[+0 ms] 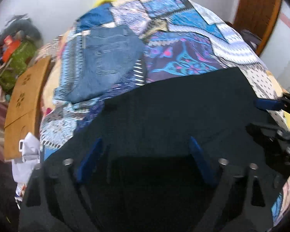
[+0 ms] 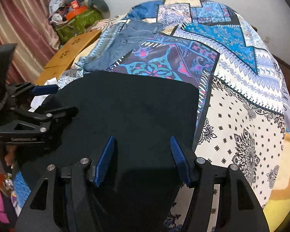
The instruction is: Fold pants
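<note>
Blue pads on the right tongs (image 2: 142, 159) stand apart, and nothing is pinched between them. Under them lie the dark pants (image 2: 129, 112), spread flat on the bed (image 2: 241, 116) with its bright patchwork cover. The left tongs (image 1: 146, 159) are wide open too, and hold nothing. They hang over the same dark cloth, nearer its left side. From the right camera you can see the left tongs poking in at the left edge of the pants.

The pants look soft and floppy. They would sag and bend if you lifted them by one spot. They look light, and the cloth is not shiny, so I think it would not slip much from the ribbed pads. Nothing here can break.

The far edge of the pants looks straight, with a rounded corner on the right. A good place to take hold would be the two near corners, one for each hand, pinching a little bit of the edge so both layers come up together. Grabbing the middle would only make a bump.

Folded blue jeans (image 2: 116, 44) lie farther back on the bed.
</note>
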Demonstrator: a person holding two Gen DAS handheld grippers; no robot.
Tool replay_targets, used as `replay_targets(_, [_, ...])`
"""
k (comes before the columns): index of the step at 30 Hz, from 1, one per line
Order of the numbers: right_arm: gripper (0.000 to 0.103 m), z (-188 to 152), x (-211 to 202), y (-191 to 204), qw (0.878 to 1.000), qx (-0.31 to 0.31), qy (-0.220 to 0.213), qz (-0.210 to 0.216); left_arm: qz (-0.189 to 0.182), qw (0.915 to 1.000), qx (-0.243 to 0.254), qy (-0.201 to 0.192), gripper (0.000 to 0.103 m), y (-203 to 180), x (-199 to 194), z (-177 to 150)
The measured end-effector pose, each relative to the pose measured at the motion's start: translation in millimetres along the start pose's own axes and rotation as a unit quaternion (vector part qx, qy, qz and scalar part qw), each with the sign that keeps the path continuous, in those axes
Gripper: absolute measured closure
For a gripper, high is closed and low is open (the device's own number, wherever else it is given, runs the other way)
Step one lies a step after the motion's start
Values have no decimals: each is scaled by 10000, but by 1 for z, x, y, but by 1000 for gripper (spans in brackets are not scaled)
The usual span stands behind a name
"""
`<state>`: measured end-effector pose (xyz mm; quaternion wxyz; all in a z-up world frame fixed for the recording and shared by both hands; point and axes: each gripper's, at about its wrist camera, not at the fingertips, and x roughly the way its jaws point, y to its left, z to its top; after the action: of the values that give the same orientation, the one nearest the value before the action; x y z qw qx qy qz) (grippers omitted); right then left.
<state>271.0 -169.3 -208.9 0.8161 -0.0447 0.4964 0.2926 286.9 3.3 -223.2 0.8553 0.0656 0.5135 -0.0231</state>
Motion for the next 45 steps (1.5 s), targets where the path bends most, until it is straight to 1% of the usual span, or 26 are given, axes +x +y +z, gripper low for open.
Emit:
replay_targets(2, [35, -3, -3, 1, 10000, -32, 0, -32, 0, 10000, -5, -9, 4, 2, -2, -3])
replay_targets(5, [33, -9, -8, 1, 9999, -59, -21, -128, -22, 10000, 2, -21, 4, 4, -5, -10])
replay_targets(8, [27, -18, -14, -4, 9998, 84, -1, -193, 45, 9999, 66, -110, 4, 3, -13, -19])
replay_targets(11, [27, -27, -18, -13, 9993, 376, 18, -78, 144, 9996, 144, -202, 4, 3, -20, -28])
replay_targets(14, [26, -37, -28, -14, 9989, 429, -23, -203, 206, 9993, 158, -271, 4, 4, -29, -38])
replay_targets(17, [26, -45, -38, -13, 9985, 464, -44, -285, 214, 9992, 67, -334, 4, 8, -39, -46])
replay_targets(19, [26, -50, -43, -12, 9983, 439, -59, -371, 233, 9991, 11, -364, 3, 11, -45, -52])
replay_targets(22, [26, -54, -51, -10, 9981, 384, -85, -472, 308, 9984, -22, -478, 3, 16, -56, -66])
replay_targets(24, [26, -53, -56, -8, 9978, 364, -111, -540, 264, 9979, -82, -578, 3, 21, -66, -75])
replay_targets(26, [26, -52, -61, -6, 9975, 334, -166, -597, 215, 9977, -210, -602, 3, 29, -75, -81])
replay_targets(28, [26, -48, -68, 1, 9974, 265, -266, -612, 276, 9965, -329, -717, 3, 37, -88, -86])
replay_targets(31, [26, -37, -81, 15, 9972, 136, -501, -538, 454, 9934, -526, -909, 3, 52, -106, -95])
replay_targets(34, [26, -26, -90, 36, 9962, -38, -764, -417, 470, 9896, -864, -1053, 3, 72, -119, -103])
replay_targets(36, [26, -19, -92, 50, 9955, -125, -889, -314, 441, 9872, -1117, -1052, 3, 86, -123, -110])
replay_targets(39, [25, -12, -84, 71, 9947, -227, -994, -109, 426, 9826, -1592, -857, 3, 108, -118, -123])
replay_targets(42, [25, -8, -65, 90, 9955, -365, -878, -57, 338, 9770, -2029, -554, 3, 128, -107, -140])
replay_targets(44, [25, -7, -49, 98, 9960, -504, -729, -78, 78, 9700, -2410, -318, 3, 143, -96, -155])
replay_targets(45, [25, -8, -38, 102, 9963, -575, -621, -137, -23, 9673, -2524, -263, 3, 146, -94, -159])
